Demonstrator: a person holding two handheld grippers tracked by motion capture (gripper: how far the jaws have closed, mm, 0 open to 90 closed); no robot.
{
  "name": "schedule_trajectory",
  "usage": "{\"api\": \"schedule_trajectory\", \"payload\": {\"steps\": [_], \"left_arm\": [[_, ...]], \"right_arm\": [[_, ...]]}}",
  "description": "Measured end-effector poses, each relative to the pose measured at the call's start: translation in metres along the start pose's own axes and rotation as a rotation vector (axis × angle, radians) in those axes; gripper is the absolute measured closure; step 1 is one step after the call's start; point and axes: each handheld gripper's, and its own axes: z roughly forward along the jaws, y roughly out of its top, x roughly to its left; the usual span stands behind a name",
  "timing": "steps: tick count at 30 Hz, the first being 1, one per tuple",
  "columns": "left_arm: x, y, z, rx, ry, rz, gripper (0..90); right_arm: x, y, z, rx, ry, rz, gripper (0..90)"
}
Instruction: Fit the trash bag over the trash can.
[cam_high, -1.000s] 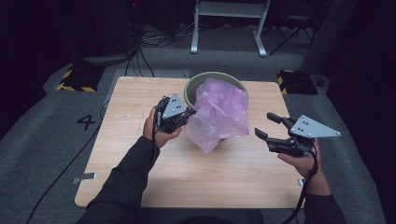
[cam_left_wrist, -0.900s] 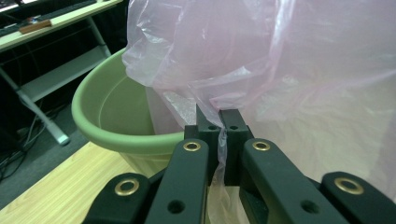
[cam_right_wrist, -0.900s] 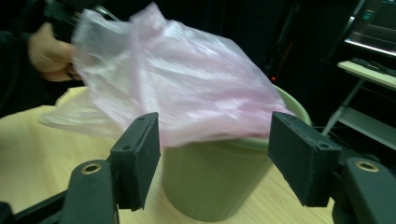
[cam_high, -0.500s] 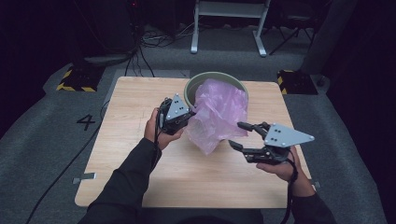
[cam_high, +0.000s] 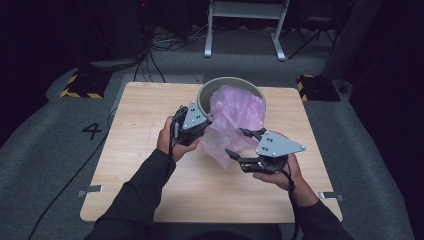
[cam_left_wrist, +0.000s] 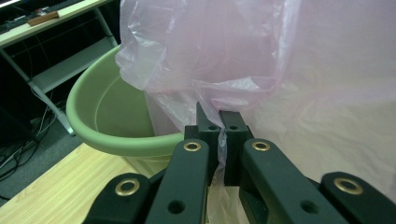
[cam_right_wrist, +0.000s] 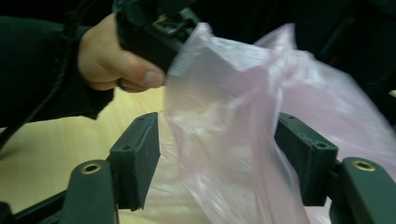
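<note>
Pink plastic bag (cam_high: 232, 120) over green basin (cam_high: 206, 95): left gripper (cam_high: 202, 125) clamps one edge; right gripper (cam_high: 240, 145), jaws just reopening astride the film, should bite the opposite edge squarely.

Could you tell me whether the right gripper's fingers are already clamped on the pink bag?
No, the right gripper is open, its fingers standing apart around the pink bag.

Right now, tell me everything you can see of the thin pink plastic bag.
The thin pink plastic bag is translucent, crinkled film, partly billowed. It rises from the round green plastic basin and spills over the near rim onto the wooden table. The left gripper is shut on a fold of its edge. The right gripper stands open with the bag's loose lower end between the jaws, not pinched.
</note>
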Motion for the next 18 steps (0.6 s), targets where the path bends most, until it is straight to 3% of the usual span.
{"api": "schedule_trajectory", "payload": {"steps": [8,11,15,18], "left_arm": [[-0.001,-0.001,0.001,0.007,0.0,0.002,89.7],[-0.002,-0.001,0.003,0.019,-0.002,0.014,89.7],[-0.003,0.0,0.005,0.026,-0.001,0.018,89.8],[-0.003,0.001,0.005,0.031,0.0,0.023,89.8]], "right_arm": [[0.002,0.006,-0.034,-0.051,-0.021,-0.002,35.0],[0.003,0.005,-0.043,-0.074,-0.003,0.007,35.1],[0.007,0.008,-0.049,-0.081,-0.002,-0.004,35.4],[0.012,0.012,-0.056,-0.124,-0.015,-0.012,36.9]]}}
